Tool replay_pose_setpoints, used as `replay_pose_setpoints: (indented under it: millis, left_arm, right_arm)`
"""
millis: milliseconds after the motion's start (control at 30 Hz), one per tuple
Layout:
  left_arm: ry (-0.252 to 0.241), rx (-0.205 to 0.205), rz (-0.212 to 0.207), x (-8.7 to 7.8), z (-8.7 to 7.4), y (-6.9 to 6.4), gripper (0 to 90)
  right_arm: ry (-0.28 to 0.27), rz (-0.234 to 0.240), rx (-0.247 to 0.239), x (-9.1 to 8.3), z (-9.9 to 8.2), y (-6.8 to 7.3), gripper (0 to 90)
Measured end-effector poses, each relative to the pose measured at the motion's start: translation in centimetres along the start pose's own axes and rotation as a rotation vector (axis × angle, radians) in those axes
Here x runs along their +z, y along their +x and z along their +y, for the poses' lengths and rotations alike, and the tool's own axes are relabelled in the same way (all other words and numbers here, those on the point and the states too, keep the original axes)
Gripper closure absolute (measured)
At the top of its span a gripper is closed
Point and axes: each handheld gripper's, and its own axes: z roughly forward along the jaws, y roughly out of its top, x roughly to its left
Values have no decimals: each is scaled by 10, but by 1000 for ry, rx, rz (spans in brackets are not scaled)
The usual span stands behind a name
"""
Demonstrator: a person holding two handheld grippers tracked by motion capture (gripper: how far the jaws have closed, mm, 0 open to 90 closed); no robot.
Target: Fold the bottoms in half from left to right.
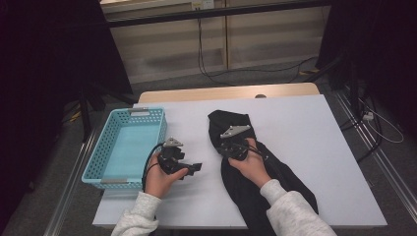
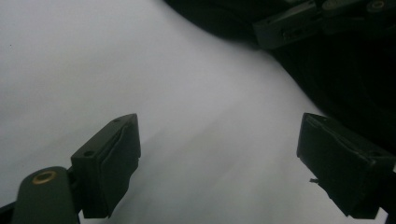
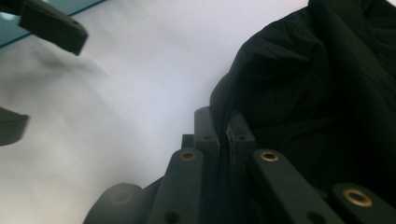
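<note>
High view. A white surface (image 1: 305, 147) is carrying a black garment (image 1: 265, 182), which is lying crumpled from the middle toward the near right corner, and a light blue basket (image 1: 101, 162), which is sitting along the left edge with nothing visible inside. The right gripper (image 1: 235, 143) is resting on the upper part of the garment, the hand behind it angling in from the near edge, wrist low, sleeve over the cloth. The left gripper (image 1: 193, 168) is hovering just right of the basket, over bare surface, well apart from the garment, held sideways with its jaws pointing toward the cloth.

Left gripper view. The jaws are standing wide apart with nothing between them; white surface is showing through the gap. The garment (image 2: 355, 93) is lying ahead and to the right, with part of the other gripper above it.

Right gripper view. The right gripper (image 3: 223, 133) is showing its jaws pressed together, a thin fold of the garment (image 3: 303, 84) apparently pinched at the left edge of the cloth, though the dark fabric is making the exact bite hard to read. The basket's corner (image 3: 46, 23) is appearing far off at the top left, behind the other gripper's pads.

Progress, as judged: the work is appearing to be in its early stage. The garment is still unfolded and outside the basket; one edge is gripped, and the shaping and any placing in the basket are remaining.
</note>
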Motion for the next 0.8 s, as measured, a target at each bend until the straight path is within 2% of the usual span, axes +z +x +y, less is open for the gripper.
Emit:
replay_pose_setpoints:
  millis: [167,267,300,333,367,467,567,633,800]
  left_arm:
    - [1,0,0,0,0,1,138]
    - [2,-2,2,0,0,2,138]
    - [2,-2,2,0,0,2,137]
    - [-2,-9,3,1,-1,2,137]
    - [-1,-8,4,1,-1,2,138]
    - [4,-8,1,0,0,3,137]
    - [2,-5,2,1,1,3,137]
    - [1,-6,2,2,3,2,138]
    - [-4,-16,-7,6,7,2,142]
  right_arm:
    - [11,39,-6,3,0,5,843]
    - [18,62,21,2,0,5,701]
    - [18,62,21,2,0,5,701]
    - [26,55,10,-3,1,4,571]
    - [30,47,10,-7,1,4,519]
    - [6,50,15,-21,2,1,448]
    - [-19,19,22,-41,2,-4,403]
    - [-19,-15,8,-54,-2,-9,383]
    - [-10,-82,25,-84,-24,-21,361]
